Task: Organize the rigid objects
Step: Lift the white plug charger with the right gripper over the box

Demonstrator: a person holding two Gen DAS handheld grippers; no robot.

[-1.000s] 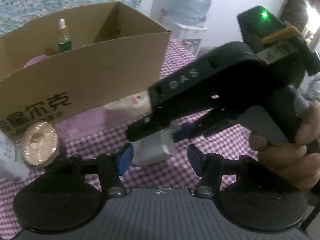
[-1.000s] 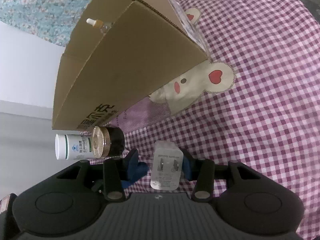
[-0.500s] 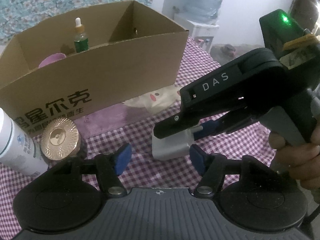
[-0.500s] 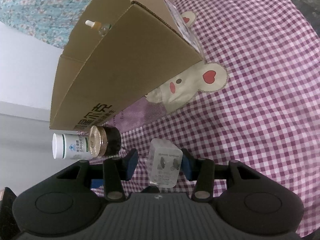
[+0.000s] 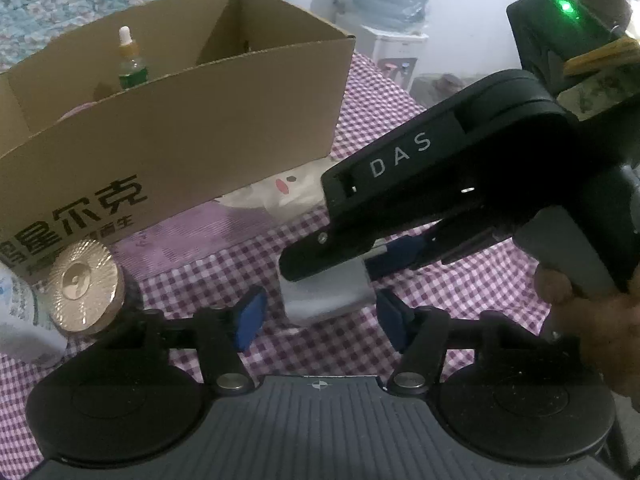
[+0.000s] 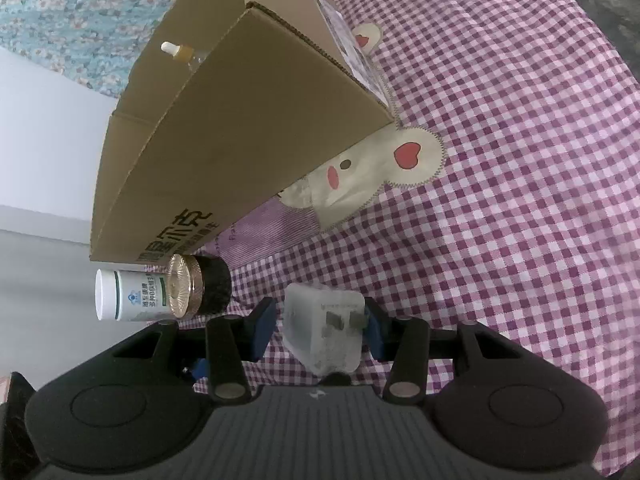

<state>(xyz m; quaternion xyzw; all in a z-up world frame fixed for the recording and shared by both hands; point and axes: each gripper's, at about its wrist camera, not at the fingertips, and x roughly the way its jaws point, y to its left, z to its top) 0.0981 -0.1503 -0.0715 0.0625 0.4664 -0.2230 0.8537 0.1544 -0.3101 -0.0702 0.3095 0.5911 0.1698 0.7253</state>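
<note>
Now the white plug adapter (image 6: pixel 324 328) is clamped between the pads of the right gripper (image 6: pixel 316 320). A second ago it lay flat on the checked cloth (image 6: pixel 520 240) of the table; it is now tipped up so that its two prongs face the right wrist camera. Whether it is wholly clear of the cloth cannot be told. The pickup is therefore judged to be done, and the carry into the cardboard box (image 5: pixel 180 128) is what remains for this item.

The left gripper (image 5: pixel 322 316) is held about half open. Its jaws have just been closing a little, and the adapter is seen in the gap just ahead of them, but no pad is pressed on it.

The box stands just beyond the adapter. Its near wall is tall, so its top edge must be cleared before anything is lowered inside. A dropper bottle (image 5: pixel 130 60) is already standing in the far left part of the box. The right part appears free, though the floor is hidden by the wall.

To the left, a gold-lidded jar (image 5: pixel 82 286) and a white bottle (image 6: pixel 128 296) stand close together against the box front, near the left gripper's finger. To the right, the cloth is bare and open room is offered. The two grippers are crowded, so contact between them is a risk.
</note>
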